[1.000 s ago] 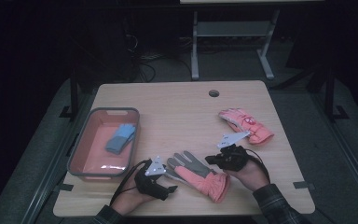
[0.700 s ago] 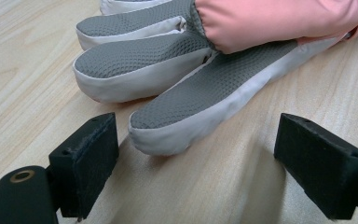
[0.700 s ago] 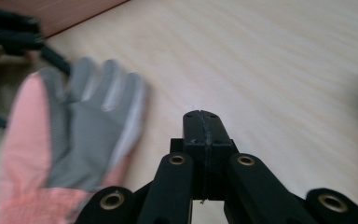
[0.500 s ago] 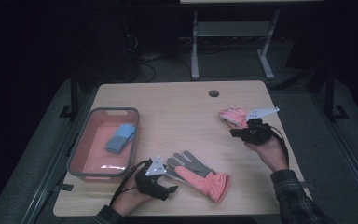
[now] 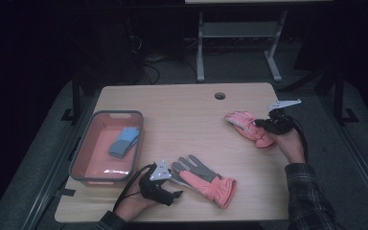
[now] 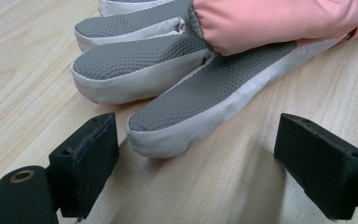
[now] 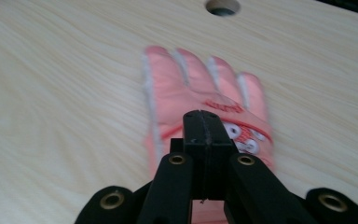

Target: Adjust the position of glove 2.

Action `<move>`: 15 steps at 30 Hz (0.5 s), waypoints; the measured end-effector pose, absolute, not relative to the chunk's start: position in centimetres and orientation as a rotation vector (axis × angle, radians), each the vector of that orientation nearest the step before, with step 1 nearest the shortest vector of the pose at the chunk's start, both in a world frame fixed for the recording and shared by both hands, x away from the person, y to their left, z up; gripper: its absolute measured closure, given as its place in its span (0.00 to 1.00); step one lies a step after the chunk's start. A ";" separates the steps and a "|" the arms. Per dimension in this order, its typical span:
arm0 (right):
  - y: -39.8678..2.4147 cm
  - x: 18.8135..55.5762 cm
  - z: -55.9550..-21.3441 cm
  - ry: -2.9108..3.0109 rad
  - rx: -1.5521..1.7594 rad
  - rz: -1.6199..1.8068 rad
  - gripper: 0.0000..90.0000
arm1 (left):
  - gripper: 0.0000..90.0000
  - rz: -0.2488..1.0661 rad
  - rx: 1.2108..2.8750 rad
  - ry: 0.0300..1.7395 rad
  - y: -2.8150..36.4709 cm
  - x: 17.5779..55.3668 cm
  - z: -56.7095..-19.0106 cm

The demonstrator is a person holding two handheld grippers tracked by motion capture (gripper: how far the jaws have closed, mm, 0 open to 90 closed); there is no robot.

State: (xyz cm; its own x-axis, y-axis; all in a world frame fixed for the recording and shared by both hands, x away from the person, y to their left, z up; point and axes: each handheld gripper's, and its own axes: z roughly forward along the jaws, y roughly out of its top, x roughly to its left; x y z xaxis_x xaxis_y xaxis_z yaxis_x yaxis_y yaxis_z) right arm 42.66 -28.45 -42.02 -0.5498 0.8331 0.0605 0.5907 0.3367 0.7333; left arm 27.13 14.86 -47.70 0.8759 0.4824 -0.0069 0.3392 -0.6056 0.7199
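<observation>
The left gripper (image 6: 198, 172) sits low on the light wooden table (image 5: 182, 110) with its jaws wide apart. The grey fingertips of a pink and grey winter glove (image 6: 182, 98) lie just in front, one fingertip poking in between the jaws, not pinched. The right gripper (image 7: 204, 128) has its jaws pressed flat together, holding nothing. A second pink glove (image 7: 200, 102) lies just past its tip, back side up, fingers pointing away.
</observation>
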 end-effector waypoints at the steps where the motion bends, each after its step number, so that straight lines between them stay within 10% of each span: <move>1: -28.6 42.8 -42.2 2.279 1.282 1.041 1.00 | 0.14 0.241 2.277 0.588 14.9 27.1 -47.7; 15: -28.4 43.0 -45.0 2.342 1.280 0.936 1.00 | 0.14 0.242 2.277 0.587 14.9 27.1 -47.7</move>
State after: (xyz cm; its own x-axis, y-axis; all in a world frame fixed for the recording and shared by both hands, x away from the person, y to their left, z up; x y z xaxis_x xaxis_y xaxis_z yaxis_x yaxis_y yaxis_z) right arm 43.03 -28.38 -44.96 -0.5516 0.8333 0.0368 0.6292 0.3867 0.6742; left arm 27.12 14.87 -47.69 0.8765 0.4814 -0.0054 0.3379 -0.6072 0.7191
